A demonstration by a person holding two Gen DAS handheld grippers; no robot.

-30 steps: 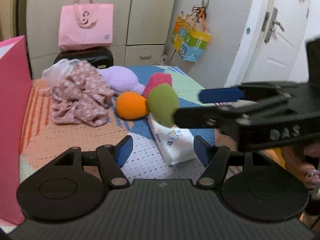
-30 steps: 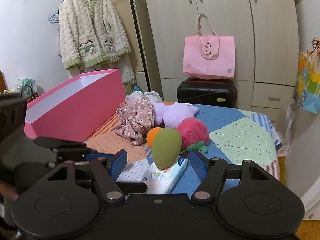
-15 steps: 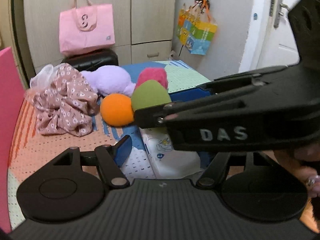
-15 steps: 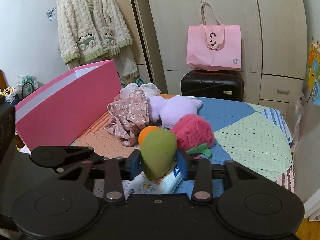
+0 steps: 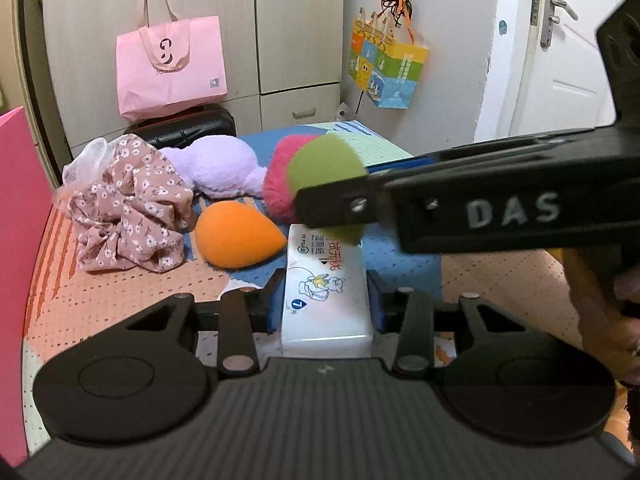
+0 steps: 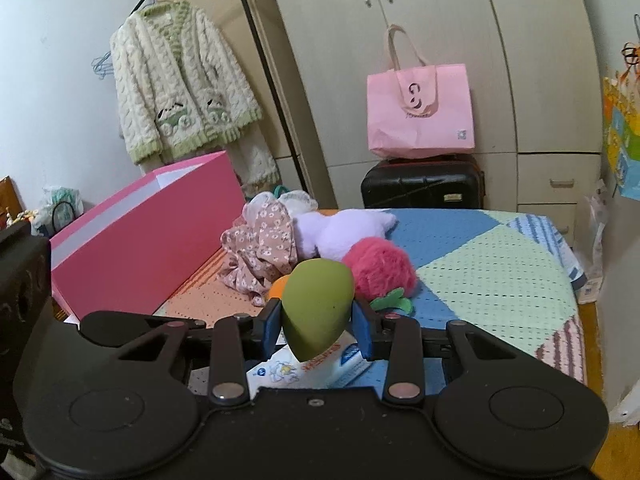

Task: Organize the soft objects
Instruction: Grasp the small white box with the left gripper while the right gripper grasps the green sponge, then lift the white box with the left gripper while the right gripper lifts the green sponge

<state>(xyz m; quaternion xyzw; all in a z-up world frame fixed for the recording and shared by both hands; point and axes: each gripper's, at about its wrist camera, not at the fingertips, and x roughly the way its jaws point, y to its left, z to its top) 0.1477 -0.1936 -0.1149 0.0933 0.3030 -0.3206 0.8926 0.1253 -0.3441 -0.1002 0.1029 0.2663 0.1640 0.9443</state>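
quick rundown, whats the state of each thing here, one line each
left gripper: jaws closing on the tissue pack
tissue pack: lying flat, between the left pads
right gripper: shut on the green sponge
green sponge: gripped, pointed end down
orange sponge: lying loose on the mat
pink box: open at the top
floral cloth: crumpled in a heap
wardrobe doors: shut

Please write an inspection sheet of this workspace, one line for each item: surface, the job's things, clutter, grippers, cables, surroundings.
Surface: patchwork mat, orange, blue and green.
Job's things: green sponge, tissue pack, orange sponge, red plush, lilac plush, floral cloth, pink box.
Clutter: nothing seen.
Grippers: right gripper shut on green sponge; left gripper closing, pads against tissue pack.
Cables: nothing seen.
Surroundings: pink tote on black suitcase, hanging cardigan, door.
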